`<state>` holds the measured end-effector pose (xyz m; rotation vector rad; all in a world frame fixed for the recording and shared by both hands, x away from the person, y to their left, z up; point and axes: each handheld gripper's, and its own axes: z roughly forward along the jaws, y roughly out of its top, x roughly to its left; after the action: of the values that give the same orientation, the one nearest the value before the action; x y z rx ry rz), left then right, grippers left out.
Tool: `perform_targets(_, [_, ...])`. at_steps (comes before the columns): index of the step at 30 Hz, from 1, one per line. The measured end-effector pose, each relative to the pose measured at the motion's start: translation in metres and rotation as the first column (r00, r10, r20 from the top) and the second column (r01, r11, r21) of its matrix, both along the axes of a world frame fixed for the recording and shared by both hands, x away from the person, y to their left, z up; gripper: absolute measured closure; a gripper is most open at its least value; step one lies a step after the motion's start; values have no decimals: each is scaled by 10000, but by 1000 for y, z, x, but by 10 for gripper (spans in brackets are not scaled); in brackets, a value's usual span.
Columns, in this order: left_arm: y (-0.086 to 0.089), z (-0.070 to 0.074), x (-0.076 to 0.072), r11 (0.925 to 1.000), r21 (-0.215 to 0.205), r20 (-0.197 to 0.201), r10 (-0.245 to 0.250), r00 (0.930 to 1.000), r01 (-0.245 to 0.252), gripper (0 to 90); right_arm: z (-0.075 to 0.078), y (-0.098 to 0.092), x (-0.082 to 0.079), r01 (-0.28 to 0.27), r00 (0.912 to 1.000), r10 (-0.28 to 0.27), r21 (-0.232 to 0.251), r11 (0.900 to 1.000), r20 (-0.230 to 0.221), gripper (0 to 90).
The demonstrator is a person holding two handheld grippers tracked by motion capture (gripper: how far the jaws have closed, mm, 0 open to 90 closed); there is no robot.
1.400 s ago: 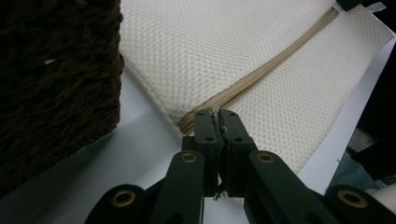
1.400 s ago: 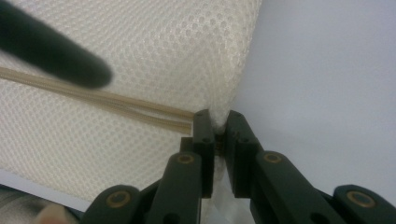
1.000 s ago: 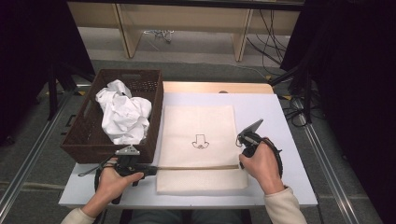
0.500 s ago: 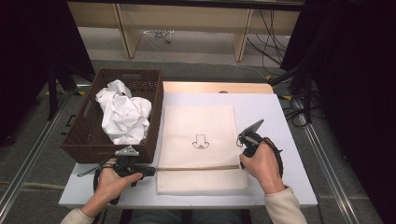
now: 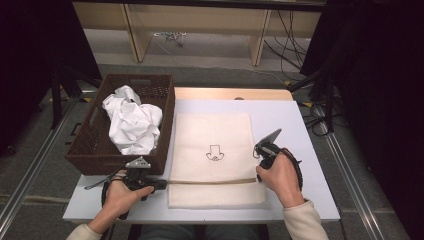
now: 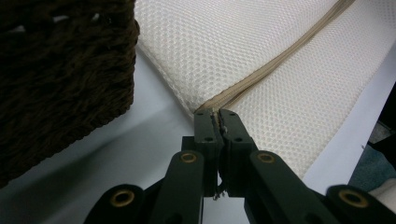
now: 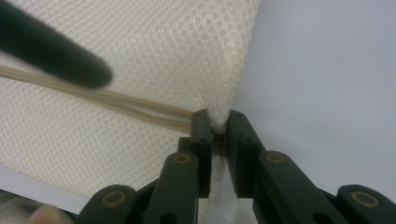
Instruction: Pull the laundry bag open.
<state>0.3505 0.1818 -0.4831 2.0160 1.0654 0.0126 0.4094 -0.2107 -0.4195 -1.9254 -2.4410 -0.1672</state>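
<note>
A cream mesh bag [image 5: 212,135] lies flat on the white table [image 5: 295,125], with a tan zipper [image 5: 212,181] across its near part. My left gripper [image 5: 162,184] is at the bag's left edge. In the left gripper view it [image 6: 217,114] is shut on the zipper's end [image 6: 280,60] where the mesh [image 6: 261,46] begins. My right gripper [image 5: 258,170] is at the bag's right edge. In the right gripper view its jaws [image 7: 217,123] have just been opening a little. A bunched fold of mesh [image 7: 116,56] is still pinched between them, where the zipper [image 7: 93,93] ends.
A dark woven basket [image 5: 90,150] stands at the table's left, holding a crumpled white cloth [image 5: 132,122]; its wall [image 6: 60,70] is close beside my left gripper. A small black drawing [image 5: 216,152] marks the bag's middle. A dark blurred shape [image 7: 51,51] crosses the right gripper view.
</note>
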Motion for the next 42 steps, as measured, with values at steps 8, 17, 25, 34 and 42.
perform_targets(8, [-3, -1, 1, 9997, 171, 102, -150, 9998, 149, 846, 2, -4, 0, -526, 9983, 520, 236, 9983, 264, 670])
perform_targets(17, [-13, 4, -2, 9983, 390, 626, -468, 9969, 445, 758, 11, -5, -3, -423, 9931, 370, 453, 9981, 1117, 622])
perform_targets(25, [-37, 11, -12, 9902, -163, 1206, -1354, 9834, 1384, 605, 11, -1, -5, -348, 9915, 278, 535, 9980, 1270, 623])
perform_targets(34, [-40, 5, -17, 9868, -340, 1985, -1485, 9688, 1582, 457, 11, 4, -3, -280, 9937, 209, 626, 9976, 1105, 602])
perform_targets(42, [-34, 10, -26, 9937, -222, 2694, -996, 9579, 1095, 296, 8, 14, -1, -796, 9917, 712, 767, 9939, 1067, 578])
